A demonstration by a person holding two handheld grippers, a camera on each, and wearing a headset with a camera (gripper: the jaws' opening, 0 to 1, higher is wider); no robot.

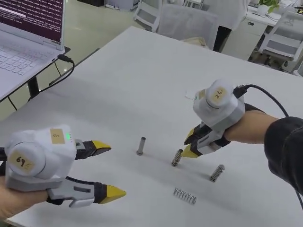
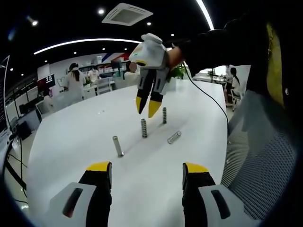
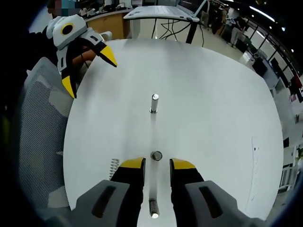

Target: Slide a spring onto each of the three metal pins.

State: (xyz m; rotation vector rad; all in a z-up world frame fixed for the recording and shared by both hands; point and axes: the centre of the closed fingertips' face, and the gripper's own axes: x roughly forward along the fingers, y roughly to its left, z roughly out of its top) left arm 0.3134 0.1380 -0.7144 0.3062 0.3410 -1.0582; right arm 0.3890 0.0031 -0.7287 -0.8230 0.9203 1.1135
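I see an open laptop [image 1: 26,42] left of the white table [image 1: 142,80], a black cable [image 1: 69,66] at its side. Chairs [image 1: 182,21] stand beyond.

The left gripper [image 1: 113,169] and right gripper [image 1: 188,146] share white-grey housings, black jaws tipped yellow and handwritten paper labels [image 1: 218,94]. A green light [image 1: 68,137] glows on the left one, a black cable [image 1: 267,94] runs from the right one, and the person's right arm wears a dark sleeve [image 1: 286,146].

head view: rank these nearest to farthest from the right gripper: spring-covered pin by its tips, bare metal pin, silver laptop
1. Spring-covered metal pin: just below and left of the yellow tips of the right gripper.
2. Bare grey metal pin: standing upright, farther to the left.
3. Silver laptop: far off at the upper left corner, open.
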